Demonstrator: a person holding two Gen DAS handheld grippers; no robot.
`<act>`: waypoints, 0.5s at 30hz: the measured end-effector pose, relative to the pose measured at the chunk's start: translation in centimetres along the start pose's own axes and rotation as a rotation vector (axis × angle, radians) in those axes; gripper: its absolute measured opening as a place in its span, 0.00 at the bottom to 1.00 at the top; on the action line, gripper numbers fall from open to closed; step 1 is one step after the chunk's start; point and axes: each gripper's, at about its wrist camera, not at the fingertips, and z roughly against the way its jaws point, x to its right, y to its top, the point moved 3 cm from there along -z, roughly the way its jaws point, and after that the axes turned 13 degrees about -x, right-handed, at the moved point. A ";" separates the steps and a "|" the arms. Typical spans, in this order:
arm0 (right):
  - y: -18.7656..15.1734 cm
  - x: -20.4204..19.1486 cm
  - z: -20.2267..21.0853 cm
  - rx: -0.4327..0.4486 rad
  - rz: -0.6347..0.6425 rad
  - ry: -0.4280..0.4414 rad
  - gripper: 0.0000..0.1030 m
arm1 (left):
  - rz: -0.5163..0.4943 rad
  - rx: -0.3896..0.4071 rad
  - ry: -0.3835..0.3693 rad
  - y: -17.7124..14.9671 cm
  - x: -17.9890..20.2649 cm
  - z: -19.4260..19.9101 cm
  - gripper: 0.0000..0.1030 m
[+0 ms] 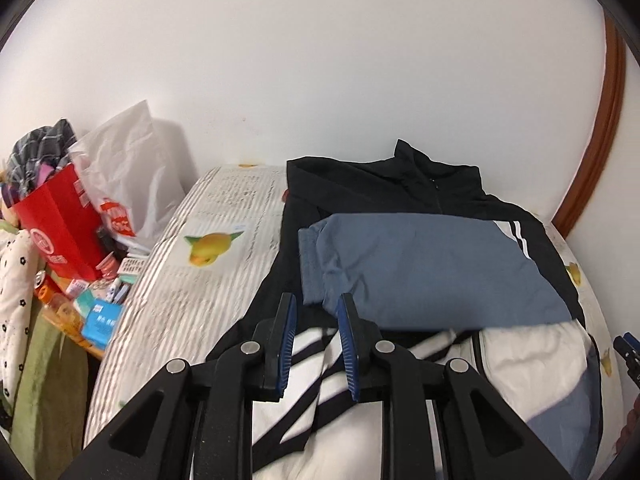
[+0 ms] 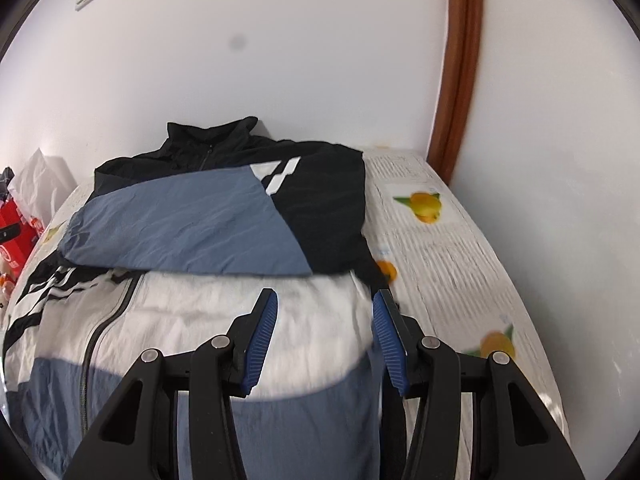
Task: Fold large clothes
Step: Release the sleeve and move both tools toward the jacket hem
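A large zip-front jacket [image 2: 224,216] in black, blue-grey and white lay spread on a table covered with a striped cloth printed with oranges [image 2: 448,248]. Its black collar [image 2: 212,132] sat at the far end, near the white wall [image 2: 280,40], and its hem came toward the cameras. One blue-grey sleeve [image 1: 420,264] had been laid crosswise over the chest, its cuff [image 1: 310,264] ending near the jacket's left edge; that placement suggests the sleeves were being folded inward first, to give the body a narrower shape.

The left gripper [image 1: 316,344] hovered just above the striped white panel of the jacket, close to the sleeve cuff. Its blue-padded fingers [image 1: 286,344] stood a little way apart, with nothing clearly between them. The fabric seen in the gap appeared to lie below, not pinched.

The right gripper [image 2: 320,340] hovered over the white middle band of the jacket, near the jacket's right edge. Its fingers [image 2: 260,344] were spread wide and held nothing. Both tools seemed poised over the near half, likely to take hold of the lower body for the next fold toward the collar.

To the left of the jacket, past the table edge, stood a red paper bag [image 1: 60,224], a white plastic bag [image 1: 124,172] and small boxes. To the right of the jacket, a brown wooden door frame [image 2: 460,60] ran up the wall.
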 end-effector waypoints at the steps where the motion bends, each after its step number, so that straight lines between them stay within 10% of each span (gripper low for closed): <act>1: -0.6 0.1 0.6 -0.003 0.002 0.005 0.48 | -0.002 -0.006 -0.012 -0.8 -0.4 0.6 0.20; 15: -10.5 4.2 -1.1 -0.110 -0.095 -0.014 0.67 | 0.050 -0.096 -0.036 -11.3 -7.4 0.9 0.61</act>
